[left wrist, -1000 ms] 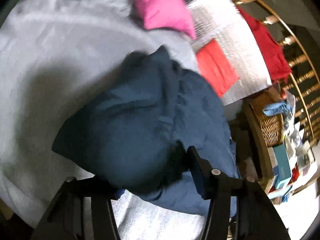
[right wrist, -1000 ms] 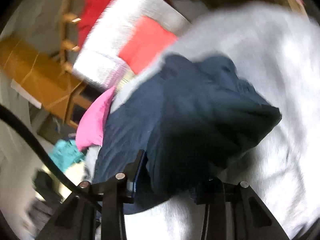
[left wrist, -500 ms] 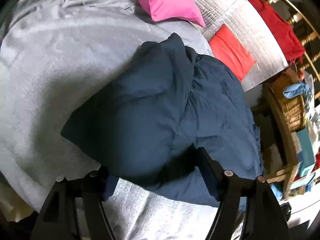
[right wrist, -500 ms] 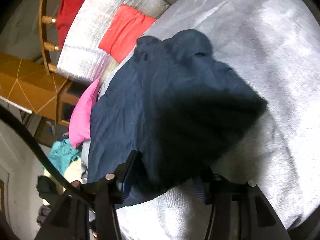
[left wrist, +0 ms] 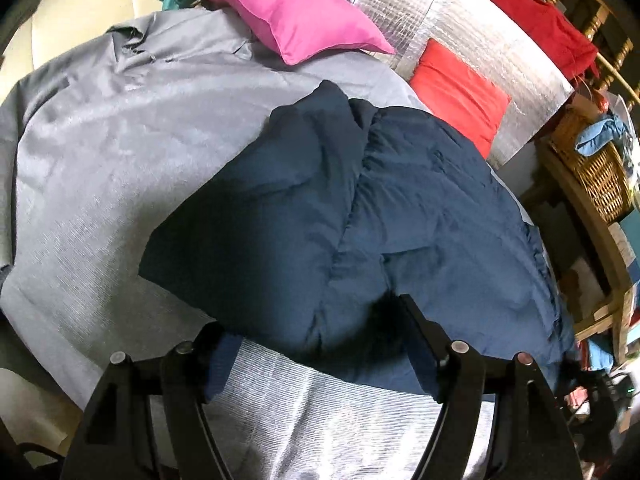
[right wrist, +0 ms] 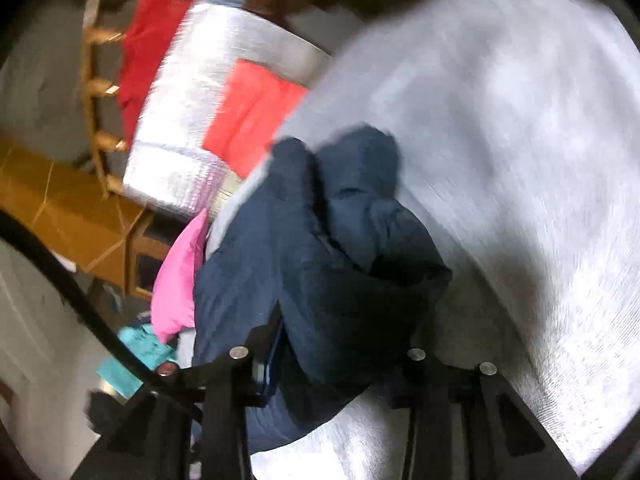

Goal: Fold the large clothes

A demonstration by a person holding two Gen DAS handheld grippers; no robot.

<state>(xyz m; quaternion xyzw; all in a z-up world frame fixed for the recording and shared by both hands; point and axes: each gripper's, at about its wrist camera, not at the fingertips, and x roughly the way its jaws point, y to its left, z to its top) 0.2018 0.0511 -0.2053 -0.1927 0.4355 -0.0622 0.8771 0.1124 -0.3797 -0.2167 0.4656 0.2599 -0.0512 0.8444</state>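
Note:
A large dark blue garment [left wrist: 360, 216] lies partly folded on the grey bed cover [left wrist: 104, 152]. In the left wrist view my left gripper [left wrist: 316, 356] stands wide open at the garment's near edge, its fingers on either side of the hem, cloth between them but not pinched. In the right wrist view, which is blurred, the garment [right wrist: 328, 272] bunches up between the fingers of my right gripper [right wrist: 340, 364], which also stand apart; whether they press the cloth is unclear.
A pink pillow [left wrist: 296, 20], a red cushion [left wrist: 460, 92] and a silver quilted mat [left wrist: 452, 28] lie at the bed's far side. A wicker basket [left wrist: 596, 172] and shelves stand at the right. A red cloth [left wrist: 536, 16] hangs on the wooden rail.
The garment has dropped from hanging onto the bed and spread flatter. The left gripper has opened wider and pulled back a little. The right wrist view has swung and blurred.

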